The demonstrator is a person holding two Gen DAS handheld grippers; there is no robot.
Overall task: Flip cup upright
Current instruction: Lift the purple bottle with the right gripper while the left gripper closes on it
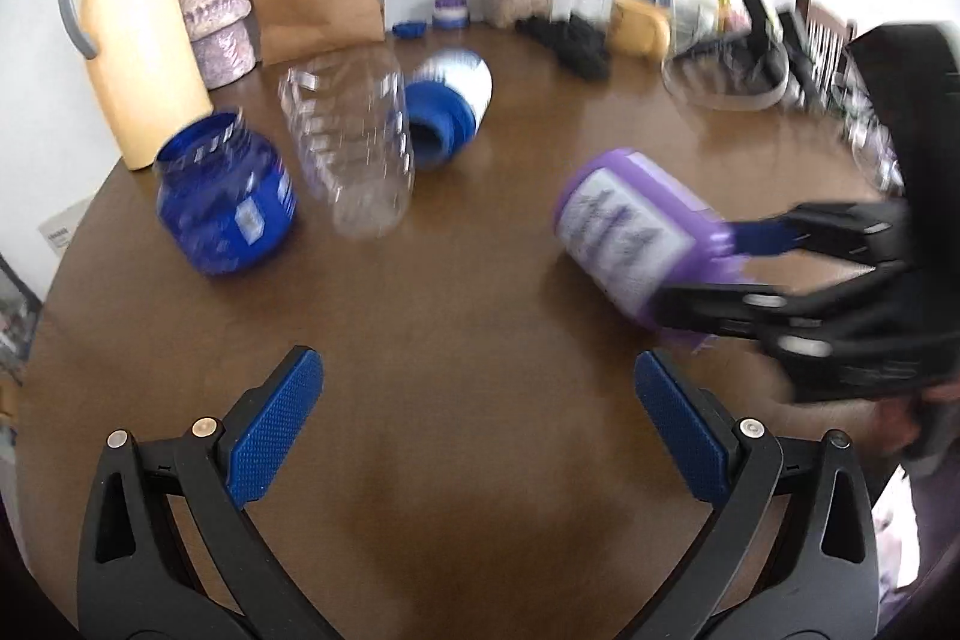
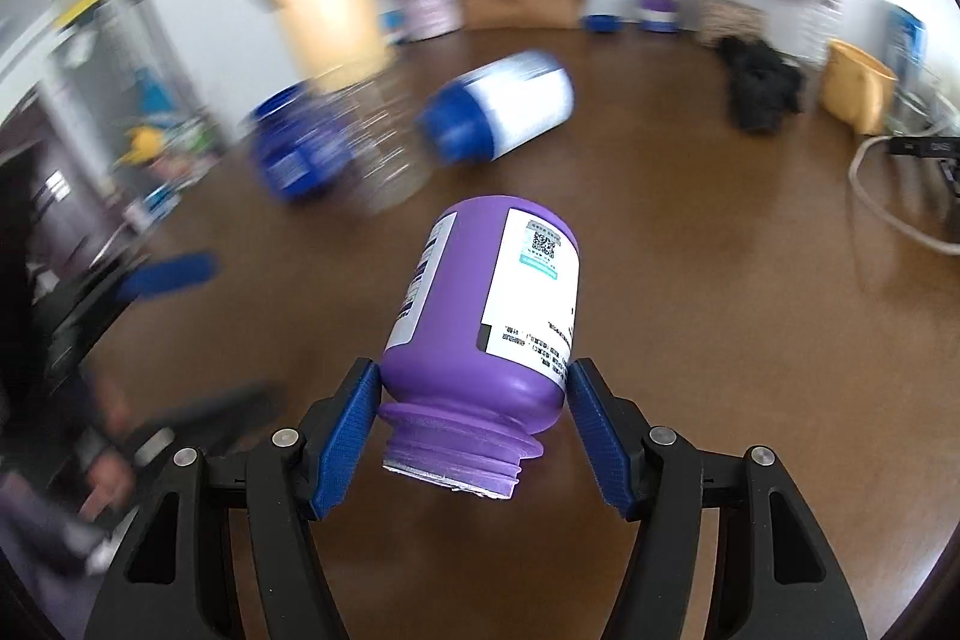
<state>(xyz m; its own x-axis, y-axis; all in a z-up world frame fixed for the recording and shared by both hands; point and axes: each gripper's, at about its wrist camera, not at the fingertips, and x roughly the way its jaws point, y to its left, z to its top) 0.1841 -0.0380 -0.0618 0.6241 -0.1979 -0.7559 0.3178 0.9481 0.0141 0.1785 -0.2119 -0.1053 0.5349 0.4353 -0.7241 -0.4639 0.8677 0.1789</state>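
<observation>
Purple bottle [image 2: 486, 316] lies tilted in my right tongs [image 2: 474, 430], pinched at its shoulder above the tabletop [image 1: 480, 328]; my left tongs [image 1: 478, 436] hover spread, holding nothing.

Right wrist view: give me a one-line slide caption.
Right gripper grips a lidless purple bottle by its shoulder, neck toward the camera, above the brown table.

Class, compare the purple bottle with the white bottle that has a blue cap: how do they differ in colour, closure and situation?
The purple bottle has a purple body; the white bottle is white with a blue cap. The purple bottle's threaded neck is open, with no cap; the white bottle is capped. The purple bottle is gripped at its shoulder by the right tool; the white bottle lies free on the table. Both are tipped over and bear labels.
</observation>
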